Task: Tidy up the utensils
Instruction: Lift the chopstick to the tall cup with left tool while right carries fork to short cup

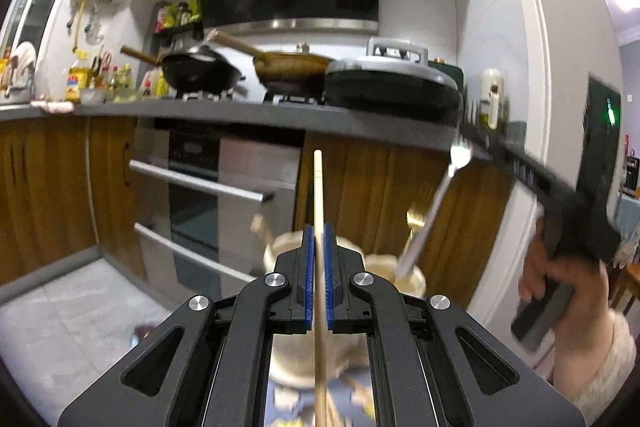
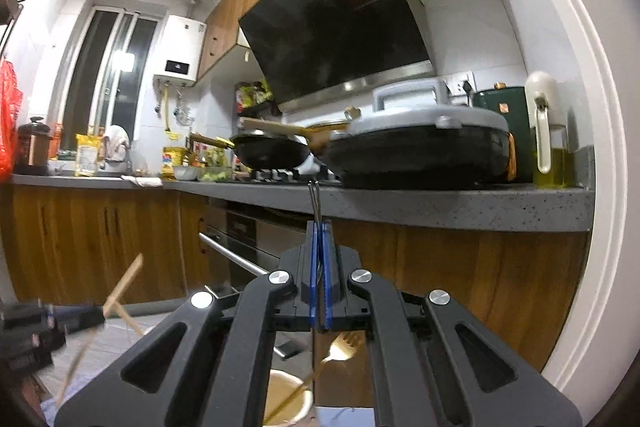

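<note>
My left gripper [image 1: 318,231] is shut on a pale wooden chopstick [image 1: 318,187], which sticks up past the blue pads and runs back under the jaws. In the right wrist view the left gripper [image 2: 96,315] shows low at the left with the chopstick [image 2: 128,275] slanting through it. My right gripper [image 2: 320,227] is shut on a thin silver utensil [image 2: 314,195] seen edge-on. From the left it [image 1: 468,143] grips near the utensil's head [image 1: 460,155], handle hanging toward cream holders [image 1: 412,281]. A gold fork [image 2: 344,347] stands in a cup [image 2: 288,391].
A grey counter [image 2: 440,207] runs across ahead, carrying a black wok [image 1: 200,71], a brown pan [image 1: 292,67], a lidded griddle [image 2: 420,147] and an oil bottle [image 2: 554,163]. Oven bar handles [image 1: 200,183] sit below. A white door frame [image 2: 592,147] stands at the right.
</note>
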Demonstrator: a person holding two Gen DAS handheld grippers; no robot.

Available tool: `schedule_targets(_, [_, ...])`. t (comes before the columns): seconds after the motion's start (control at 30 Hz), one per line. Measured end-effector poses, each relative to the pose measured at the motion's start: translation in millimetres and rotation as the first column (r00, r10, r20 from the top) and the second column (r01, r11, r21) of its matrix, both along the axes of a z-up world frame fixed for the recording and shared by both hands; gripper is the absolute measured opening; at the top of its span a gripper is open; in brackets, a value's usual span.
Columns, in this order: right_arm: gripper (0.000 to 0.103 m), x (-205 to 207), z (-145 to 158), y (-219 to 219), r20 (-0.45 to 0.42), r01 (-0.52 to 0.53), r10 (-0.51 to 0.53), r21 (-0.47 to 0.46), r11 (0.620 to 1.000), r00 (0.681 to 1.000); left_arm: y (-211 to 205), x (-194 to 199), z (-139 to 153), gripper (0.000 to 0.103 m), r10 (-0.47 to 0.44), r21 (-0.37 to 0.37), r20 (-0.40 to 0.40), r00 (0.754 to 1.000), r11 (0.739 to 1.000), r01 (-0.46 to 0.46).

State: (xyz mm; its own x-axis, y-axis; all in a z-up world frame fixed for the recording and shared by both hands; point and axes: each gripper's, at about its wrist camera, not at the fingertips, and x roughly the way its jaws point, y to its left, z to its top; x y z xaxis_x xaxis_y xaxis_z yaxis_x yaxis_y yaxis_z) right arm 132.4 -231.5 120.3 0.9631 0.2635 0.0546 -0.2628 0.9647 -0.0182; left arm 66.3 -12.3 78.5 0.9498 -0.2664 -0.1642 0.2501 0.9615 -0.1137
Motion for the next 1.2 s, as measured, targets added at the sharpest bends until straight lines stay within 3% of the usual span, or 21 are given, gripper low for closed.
schedule_targets(0.13, [0.002,13.6,-9.7,-6.6,-0.045,0.008,-0.008,0.005,1.0,0.999,-11.9,34.4,16.2,0.005,-0.023,-0.042,0.023,0.999,0.999,0.024])
schedule_targets(0.4, [0.002,25.6,-27.0,-10.2,-0.089,0.007,-0.004,0.03,1.0,0.996,-29.8,82.3,33.6,0.005,0.022,-0.038,0.072,0.997,0.999,-0.02])
schedule_targets(0.6, [0.002,29.1,-35.9,-6.8,-0.109,0.008,-0.006,0.017,1.0,0.994,-38.6,103.1,27.8,0.005,0.106,0.02,0.103,0.989,0.994,-0.109])
schedule_targets(0.97, [0.002,38.9,-40.7,4.0,-0.145,-0.01,0.007,-0.025,1.0,0.989,-31.3,92.8,13.9,0.005,0.123,0.019,0.121,0.985,0.992,-0.126])
schedule_targets(1.2, [0.002,43.6,-46.6,9.0,-0.172,-0.036,0.029,-0.04,0.999,0.985,-33.1,60.1,5.2,0.005,0.052,0.104,0.118,0.992,0.992,-0.064])
